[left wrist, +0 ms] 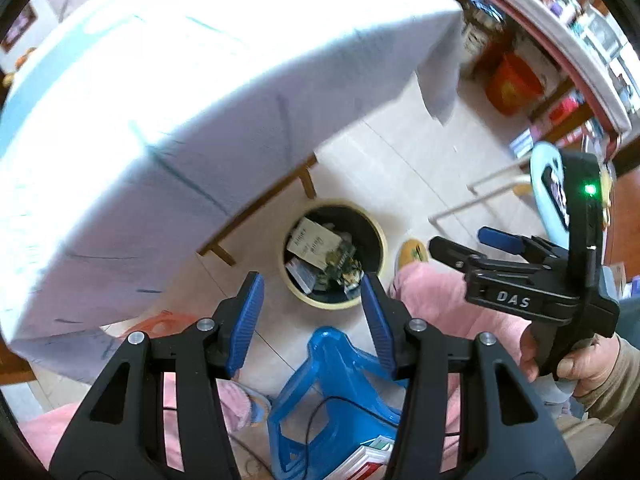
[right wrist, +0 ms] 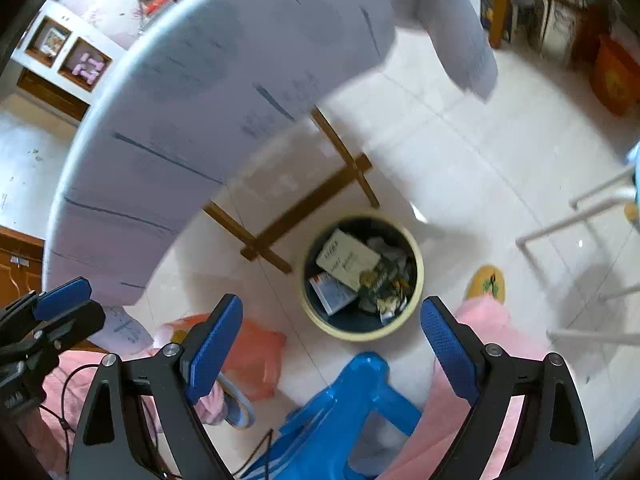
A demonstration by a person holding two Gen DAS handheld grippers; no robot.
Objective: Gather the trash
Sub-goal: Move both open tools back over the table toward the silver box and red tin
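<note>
A round bin with a cream rim (left wrist: 382,240) (right wrist: 418,276) stands on the tiled floor beside the table leg. Inside lie a beige carton (left wrist: 314,242) (right wrist: 348,258), a blue-and-white packet (right wrist: 332,292) and crumpled wrappers. My left gripper (left wrist: 314,314) hangs high above the bin, pointing down, open with nothing between its blue pads. It also shows at the left edge of the right wrist view (right wrist: 68,306). My right gripper (right wrist: 332,340) is open wide and empty, also well above the bin. In the left wrist view it (left wrist: 468,242) is held in a hand at the right.
A table under a pale cloth (left wrist: 160,120) (right wrist: 180,100) overhangs on the left, its wooden legs (right wrist: 340,152) close to the bin. A blue plastic stool (left wrist: 332,392) (right wrist: 352,400), an orange bag (right wrist: 256,356), pink-trousered legs (left wrist: 440,296), a yellow slipper (right wrist: 488,282) and a white frame (right wrist: 580,216) surround it.
</note>
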